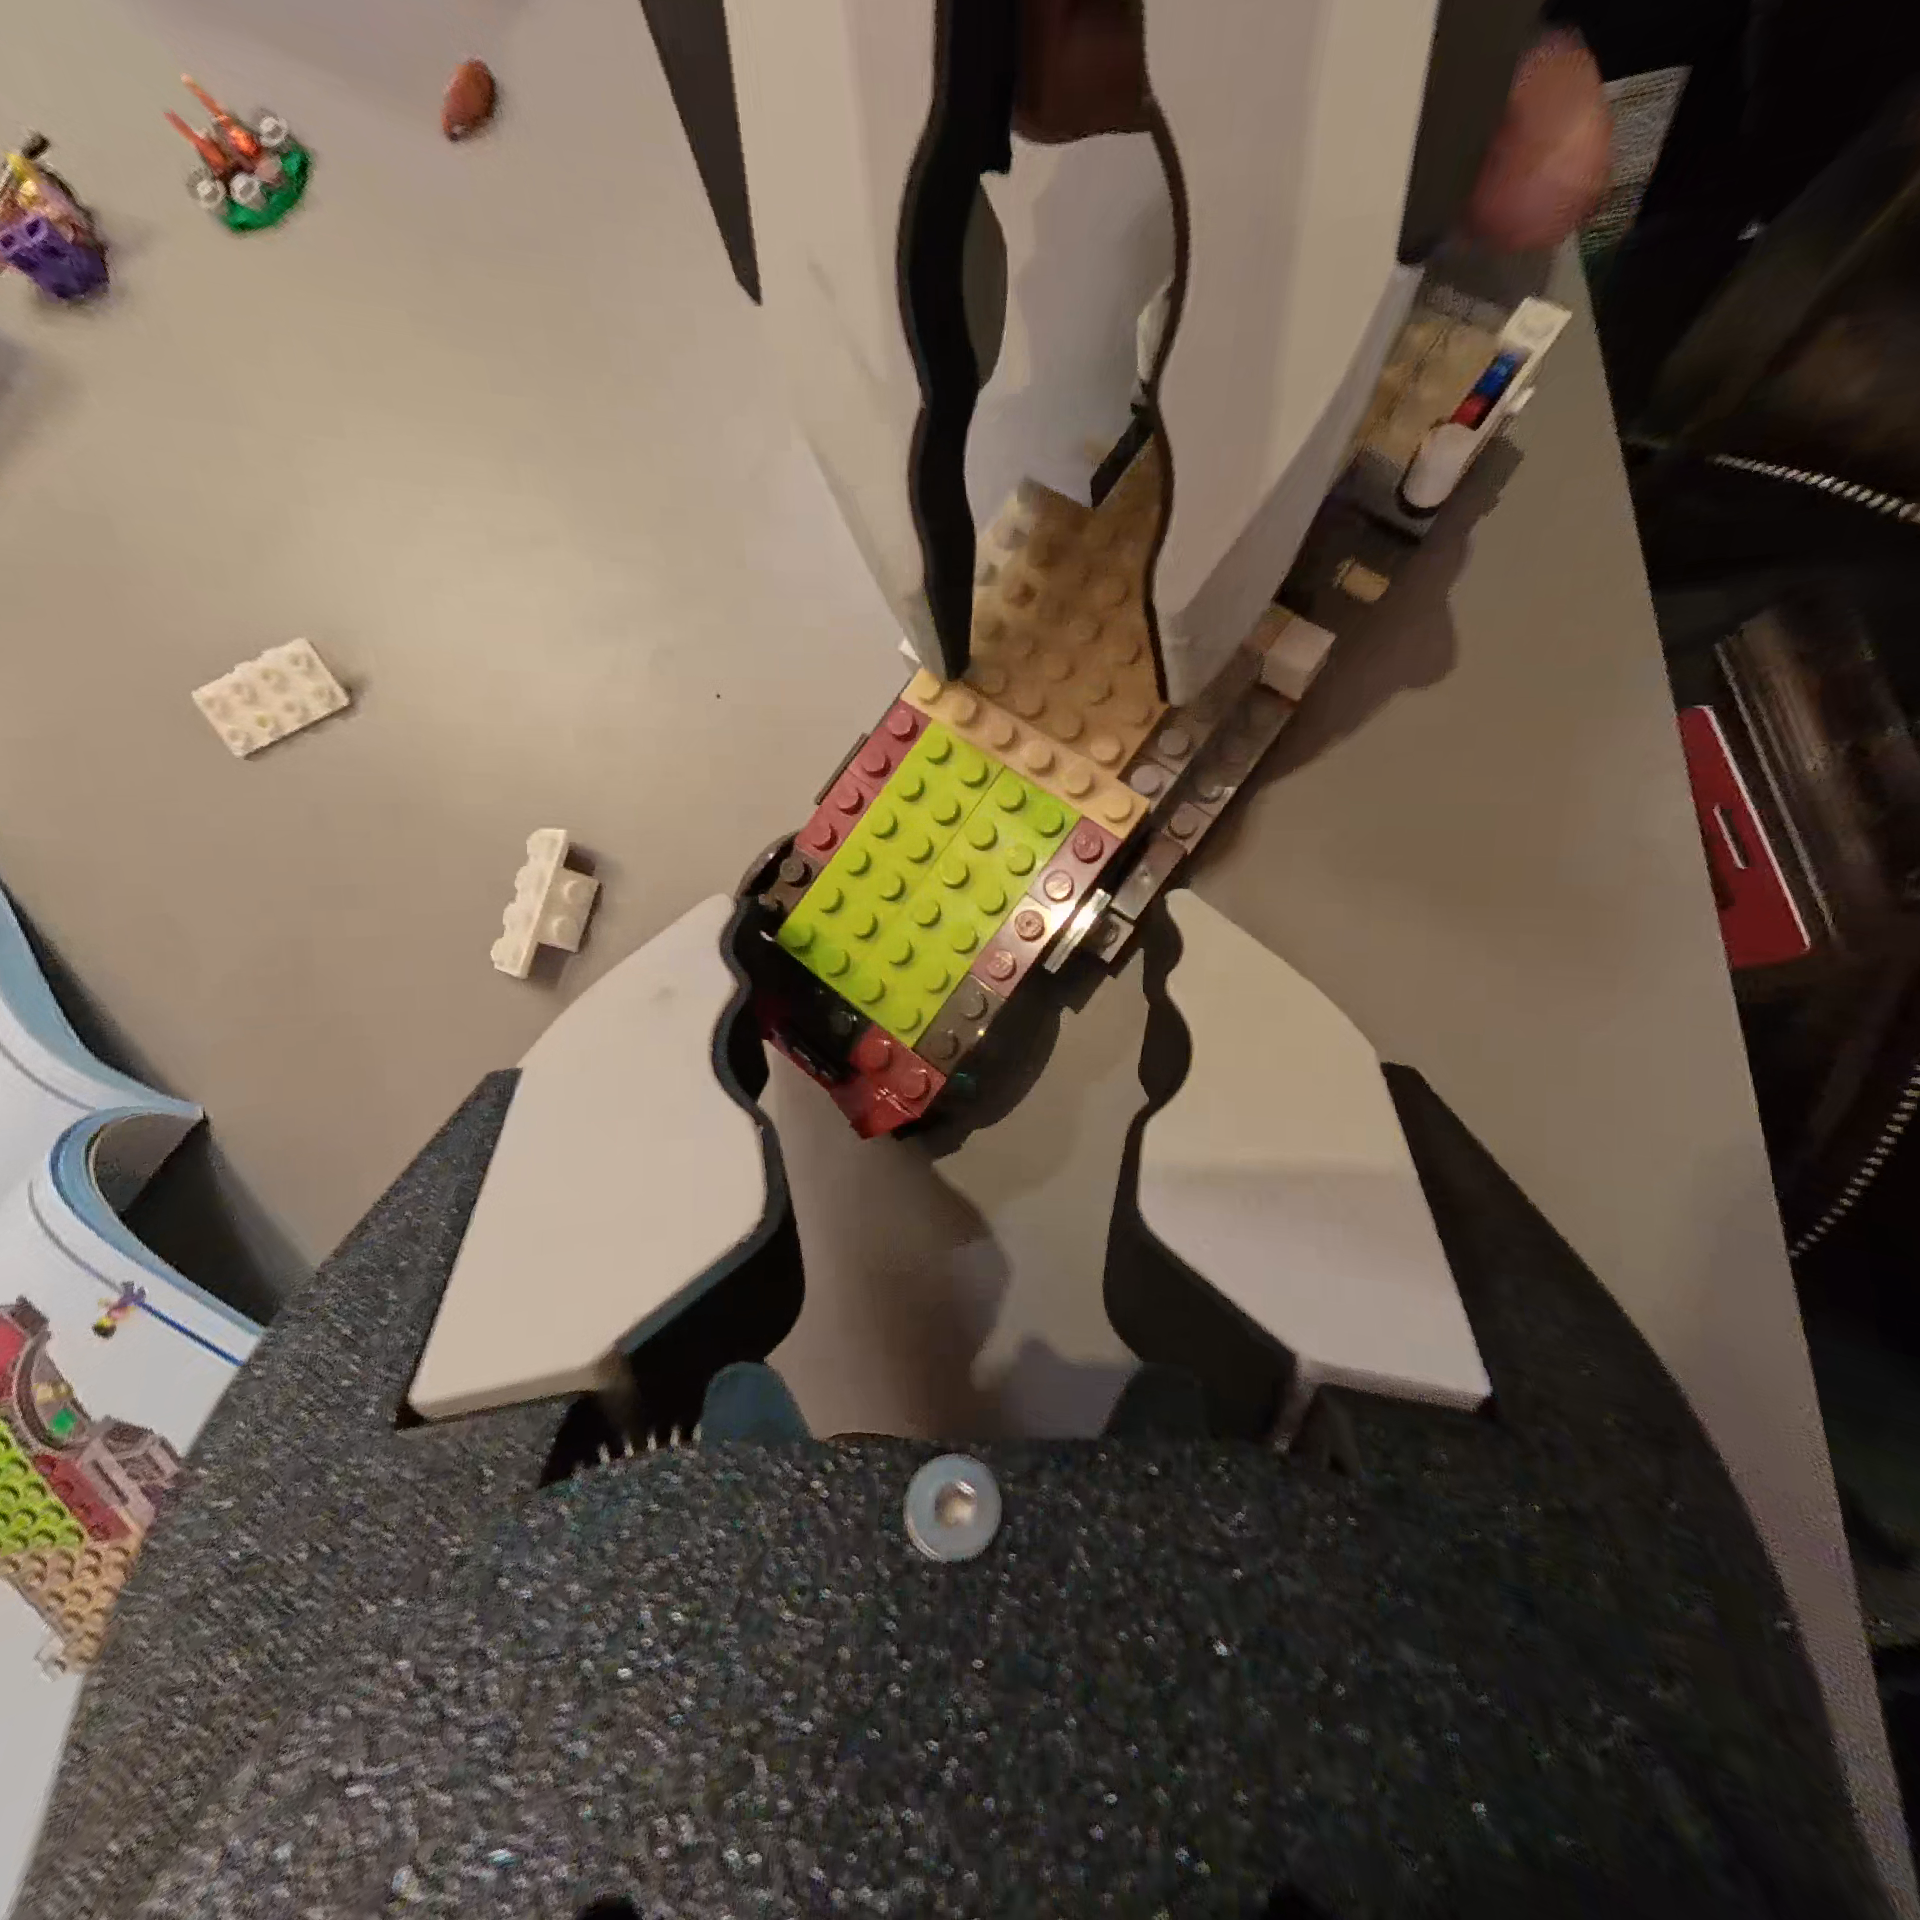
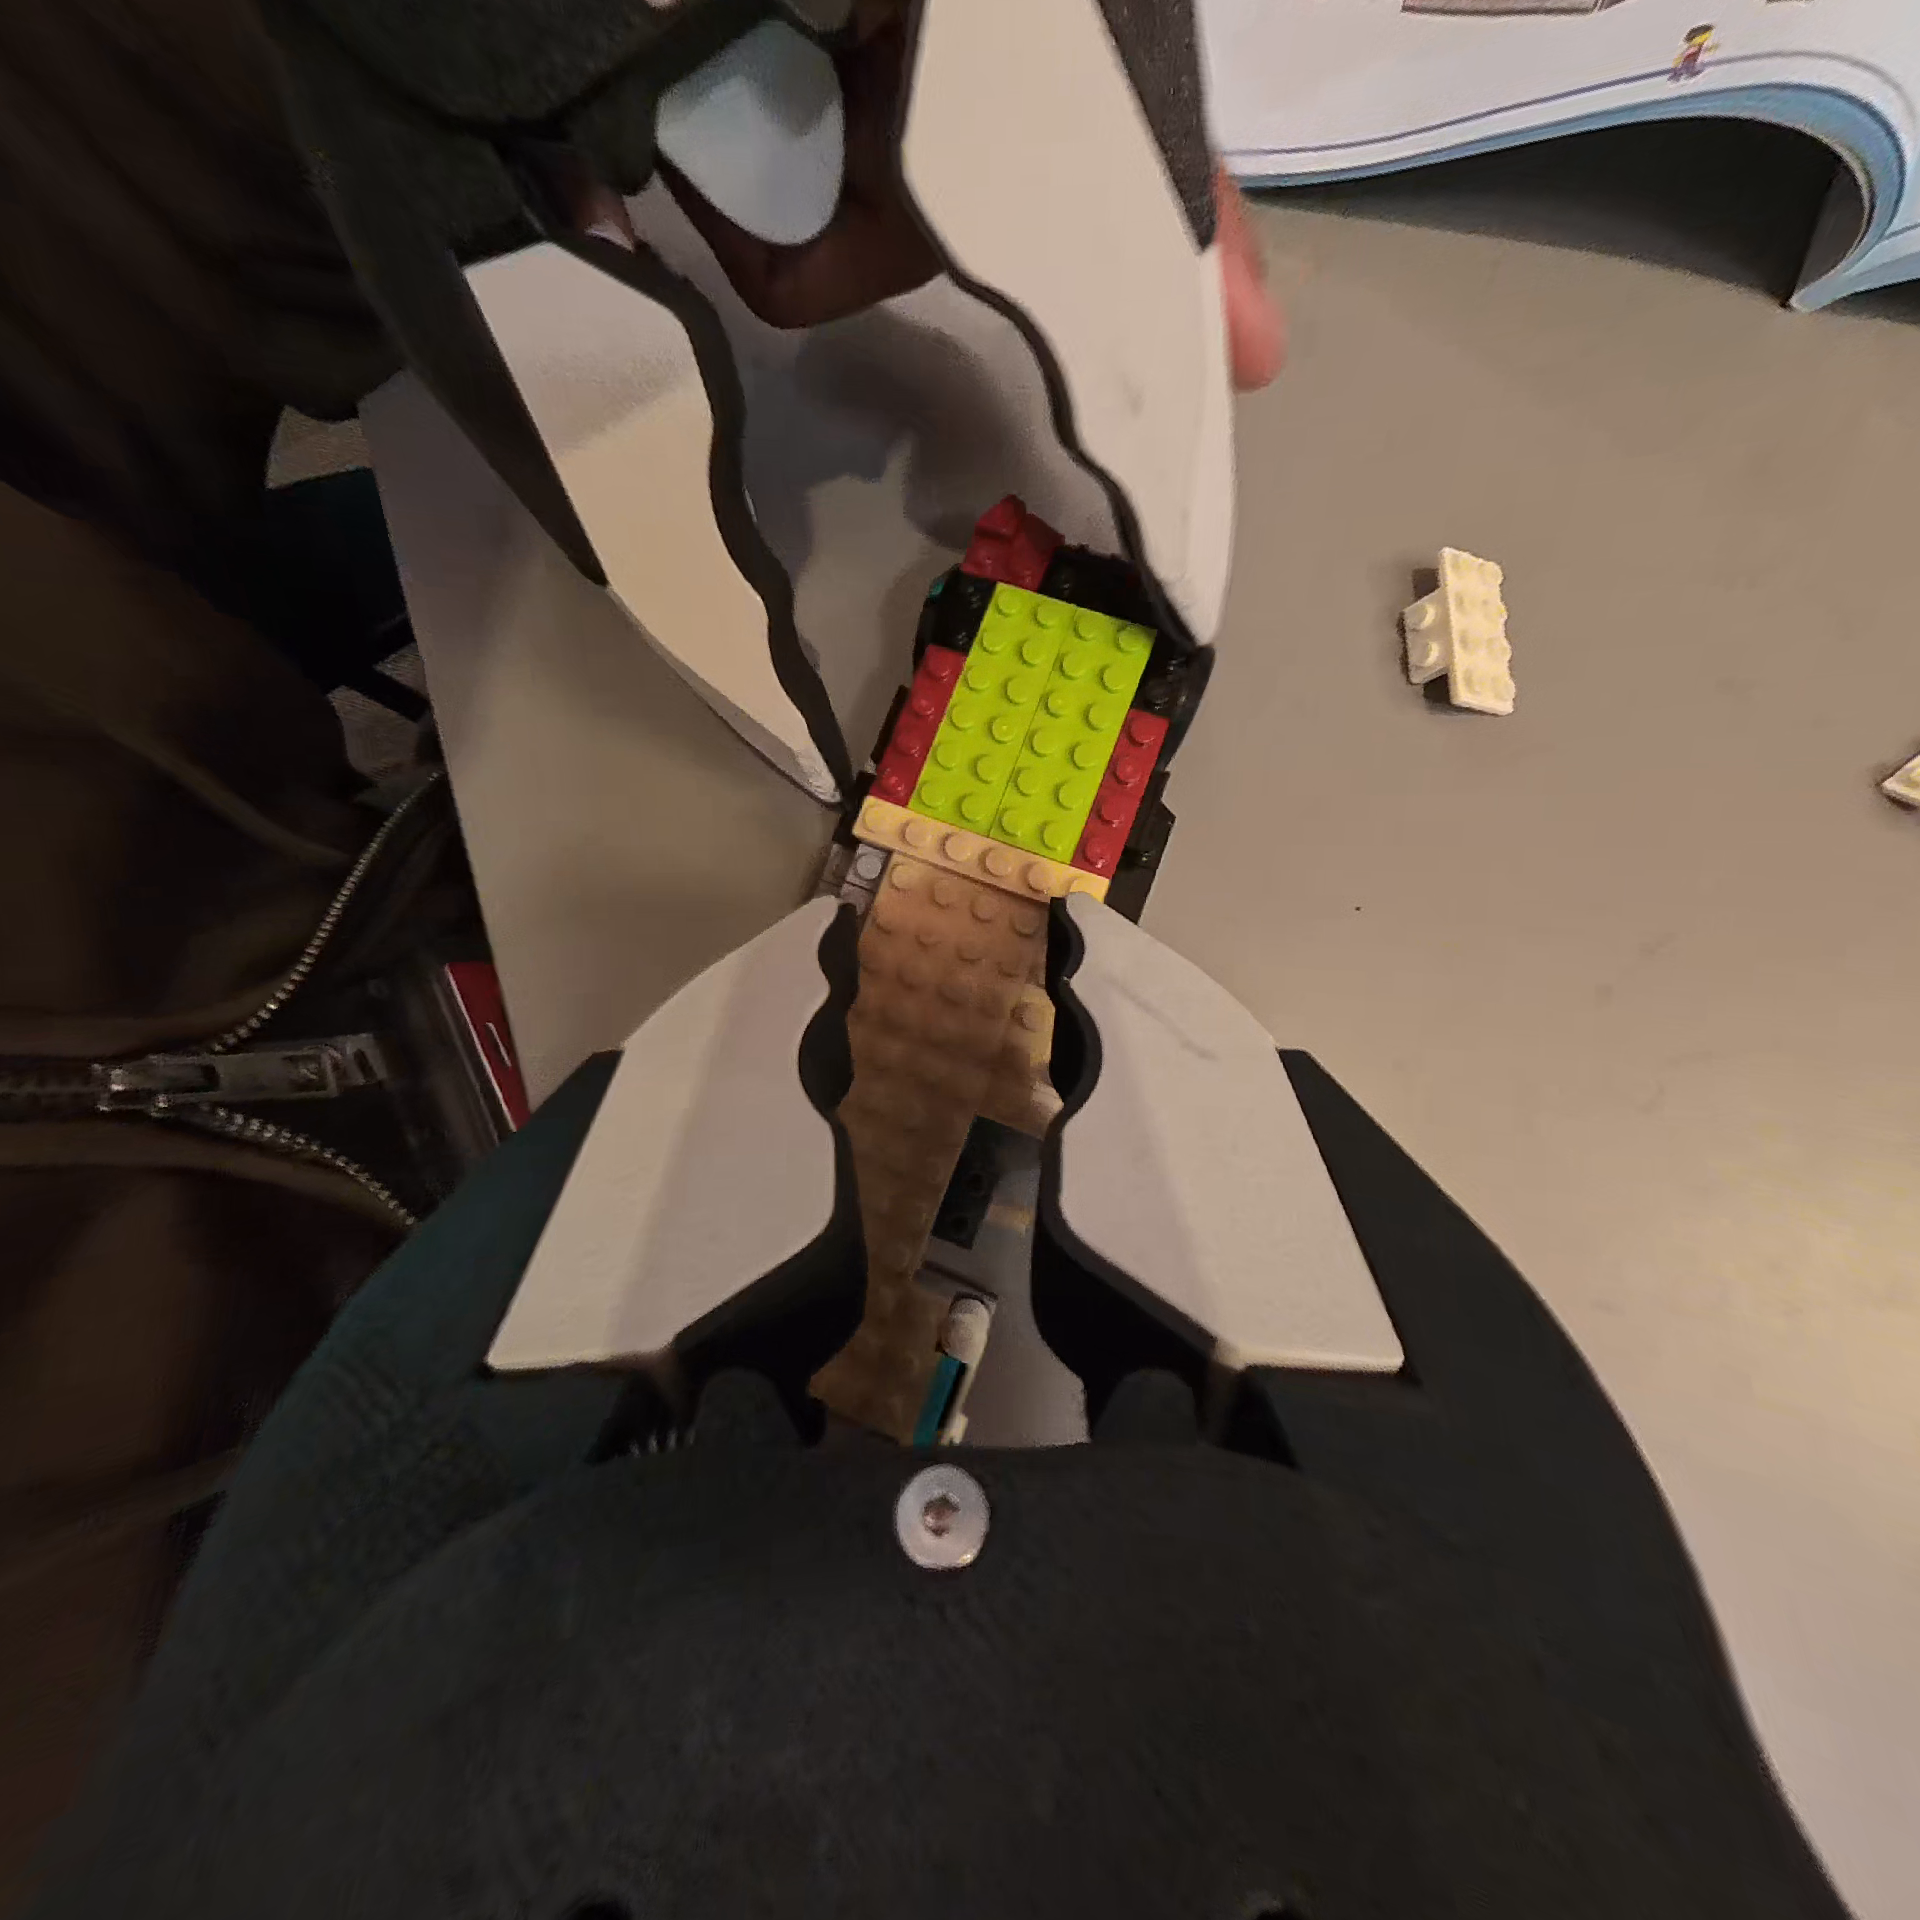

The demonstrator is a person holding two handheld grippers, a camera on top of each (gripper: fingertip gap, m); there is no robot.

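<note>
A long brick model lies between both grippers, close over the grey table (image 1: 436, 468). It has lime green plates (image 1: 935, 852) with a dark red border and a tan studded plate (image 1: 1060, 623). My right gripper (image 2: 951, 914) is shut on the tan end (image 2: 945, 1018), with both pads against its sides. It also shows at the top of the left wrist view (image 1: 1060, 675). My left gripper (image 1: 951, 914) is open wide around the green end (image 2: 1039, 707). Its left finger (image 1: 665, 1039) is against the model and its right finger (image 1: 1247, 1039) stands clear. It also shows in the right wrist view (image 2: 1013, 712).
Loose white bricks (image 1: 270, 696) (image 1: 545, 904) (image 2: 1460, 644) lie on the table. A green round piece (image 1: 249, 166), a purple build (image 1: 47, 239) and a brown piece (image 1: 468, 99) sit farther off. An open booklet (image 1: 62, 1299) (image 2: 1558, 83) is nearby. The table edge and a person's zipped jacket (image 2: 208, 1039) are close. Tip to tip, the grippers are about 4 cm apart. Between my right fingertips and the brown piece (image 1: 468, 99) there is roughly 20 cm.
</note>
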